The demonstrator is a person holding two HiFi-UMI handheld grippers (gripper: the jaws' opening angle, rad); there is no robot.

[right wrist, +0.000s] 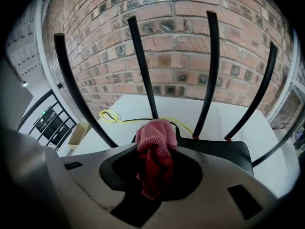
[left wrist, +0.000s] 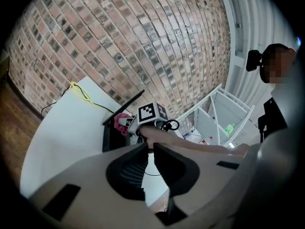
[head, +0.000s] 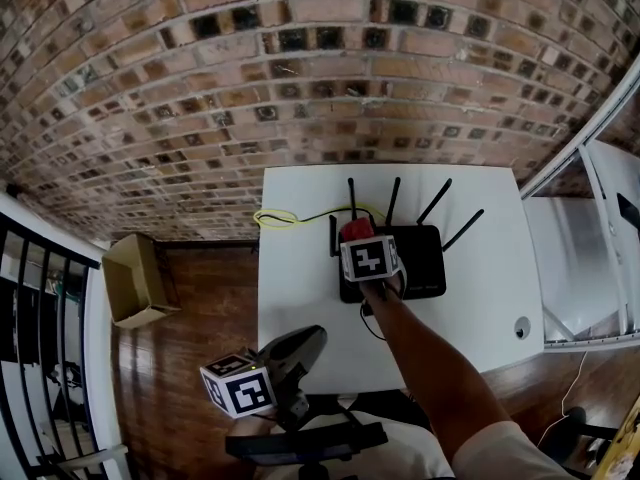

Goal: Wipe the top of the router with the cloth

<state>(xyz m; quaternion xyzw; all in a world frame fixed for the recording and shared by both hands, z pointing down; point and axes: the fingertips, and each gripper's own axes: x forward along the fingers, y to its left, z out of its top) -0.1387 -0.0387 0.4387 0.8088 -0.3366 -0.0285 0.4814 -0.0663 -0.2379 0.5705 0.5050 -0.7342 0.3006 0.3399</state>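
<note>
Centre frame: cloth (right wrist: 152, 132) pinched in right gripper (head: 356, 234), low over router (head: 425, 258) top for wiping; lower left: left gripper (left wrist: 148, 149) idle, jaws pressed together, held clear.

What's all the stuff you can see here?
square white table: one, white, against the brick wall
flat black plastic router: one, black, on the table
fluffy pink cloth: one, pink, held over the router
thin yellow cable: one, yellow, on the table behind the router
open cardboard box: one, brown, on the wooden floor, left of the table
right gripper: one, grey, jaws clamping the cloth
left gripper: one, grey, by the table's near edge, jaws together
</note>
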